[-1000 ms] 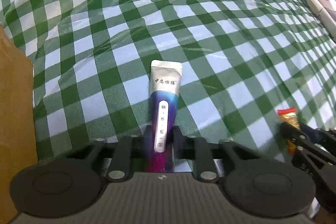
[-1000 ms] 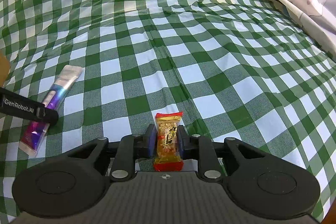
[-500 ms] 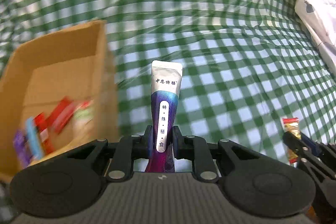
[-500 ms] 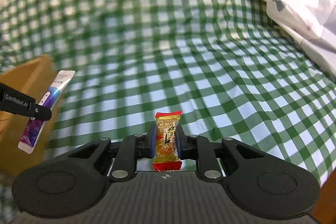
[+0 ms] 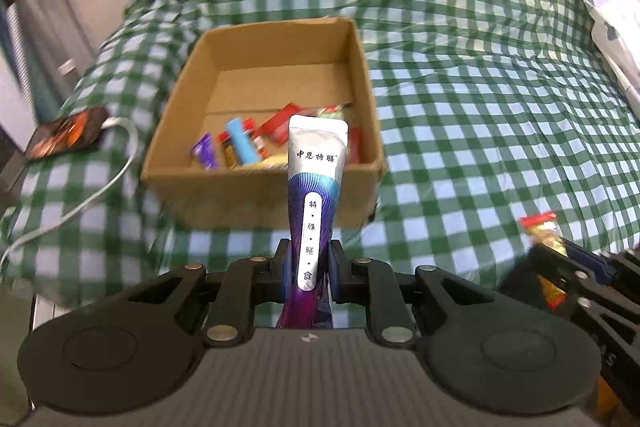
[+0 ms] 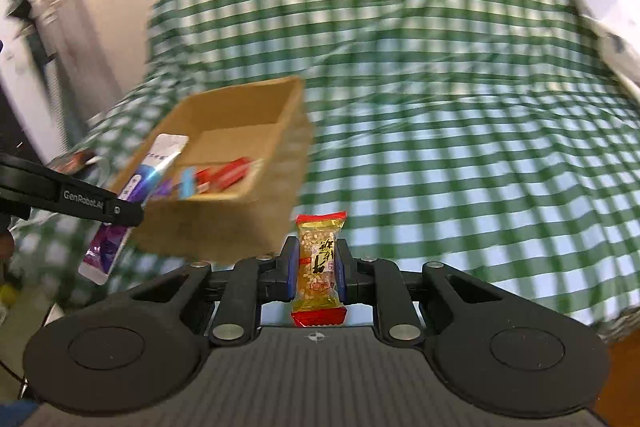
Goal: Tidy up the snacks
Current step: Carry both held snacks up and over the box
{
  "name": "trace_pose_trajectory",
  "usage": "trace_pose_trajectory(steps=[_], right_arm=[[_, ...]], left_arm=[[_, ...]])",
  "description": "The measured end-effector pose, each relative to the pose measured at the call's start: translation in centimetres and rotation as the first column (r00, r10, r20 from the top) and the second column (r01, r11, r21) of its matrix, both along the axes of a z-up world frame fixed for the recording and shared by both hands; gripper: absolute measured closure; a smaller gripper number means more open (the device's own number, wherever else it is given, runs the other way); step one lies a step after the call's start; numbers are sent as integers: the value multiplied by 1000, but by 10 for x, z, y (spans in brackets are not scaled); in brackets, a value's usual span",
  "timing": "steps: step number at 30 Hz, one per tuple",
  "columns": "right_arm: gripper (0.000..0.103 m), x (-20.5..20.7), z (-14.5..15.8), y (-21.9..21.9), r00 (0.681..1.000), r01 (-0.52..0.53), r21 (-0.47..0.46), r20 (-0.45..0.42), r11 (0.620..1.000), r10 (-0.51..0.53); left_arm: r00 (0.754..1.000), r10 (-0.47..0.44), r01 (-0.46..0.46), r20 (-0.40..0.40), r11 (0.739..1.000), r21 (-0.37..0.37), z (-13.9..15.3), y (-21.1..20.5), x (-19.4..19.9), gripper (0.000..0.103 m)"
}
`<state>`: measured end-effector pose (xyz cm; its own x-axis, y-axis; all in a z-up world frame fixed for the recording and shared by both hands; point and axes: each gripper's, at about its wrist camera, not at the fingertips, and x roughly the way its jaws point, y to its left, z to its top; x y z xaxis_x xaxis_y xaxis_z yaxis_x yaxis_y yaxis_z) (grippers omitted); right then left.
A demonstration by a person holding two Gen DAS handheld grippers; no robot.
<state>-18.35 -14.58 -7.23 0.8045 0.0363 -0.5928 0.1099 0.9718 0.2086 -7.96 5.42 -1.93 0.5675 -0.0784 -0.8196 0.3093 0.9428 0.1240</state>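
1. Left gripper: clenched on a white-and-purple snack pouch, held upright above the near wall of the cardboard box.
2. Right gripper: clamped on a yellow snack packet with red ends (printed side facing the camera), just right of the box, over the green checked cloth.
3. Inside the box: several wrapped snacks, red, blue and purple, piled toward the near wall.
4. Left of the box, on the cloth: a phone with a white cable.
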Motion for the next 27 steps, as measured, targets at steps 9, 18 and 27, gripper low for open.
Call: trace_pose_trajectory(steps=[9, 18, 27], right_arm=[[84, -20, 16, 46, 996, -89, -75, 8, 993, 90], [84, -29, 19, 53, 996, -83, -109, 13, 991, 85], [84, -31, 14, 53, 996, -88, -118, -6, 989, 88]], left_arm=[[999, 41, -39, 30, 998, -44, 7, 46, -40, 83], [998, 28, -24, 51, 997, -77, 10, 47, -46, 83], [998, 27, -23, 51, 997, -78, 9, 47, -46, 83]])
